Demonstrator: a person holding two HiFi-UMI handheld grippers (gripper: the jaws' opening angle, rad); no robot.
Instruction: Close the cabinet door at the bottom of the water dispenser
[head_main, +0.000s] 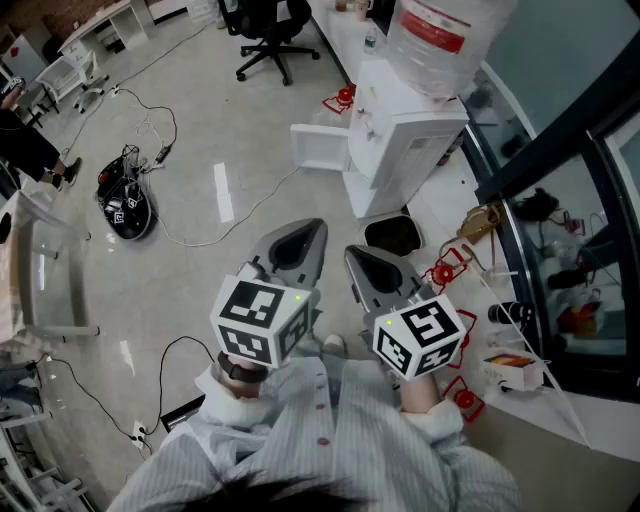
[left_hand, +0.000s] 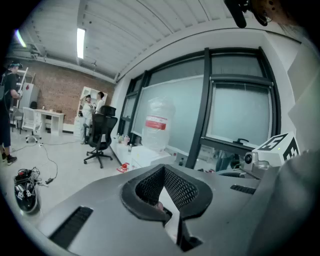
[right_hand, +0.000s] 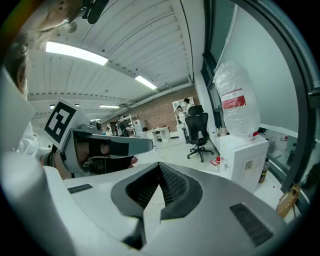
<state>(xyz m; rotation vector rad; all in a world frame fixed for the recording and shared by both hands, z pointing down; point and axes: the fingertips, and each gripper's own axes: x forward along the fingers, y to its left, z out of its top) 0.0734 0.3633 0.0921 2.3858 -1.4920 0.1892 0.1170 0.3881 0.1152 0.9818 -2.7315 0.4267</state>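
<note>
Door (head_main: 320, 147) hangs open, jutting left of the dispenser (head_main: 405, 140), low by the floor. Left hand-held gripper (head_main: 300, 235) and right hand-held gripper (head_main: 365, 262) are both closed and empty, well short of the dispenser. A hard shove could slam the door and rock the bottle (head_main: 440, 40) atop the dispenser. Only the head view shows the door; both gripper views show the dispenser without it.

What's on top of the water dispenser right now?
A large clear water bottle with a red label stands on the water dispenser. Its neck is hidden where they meet.
</note>
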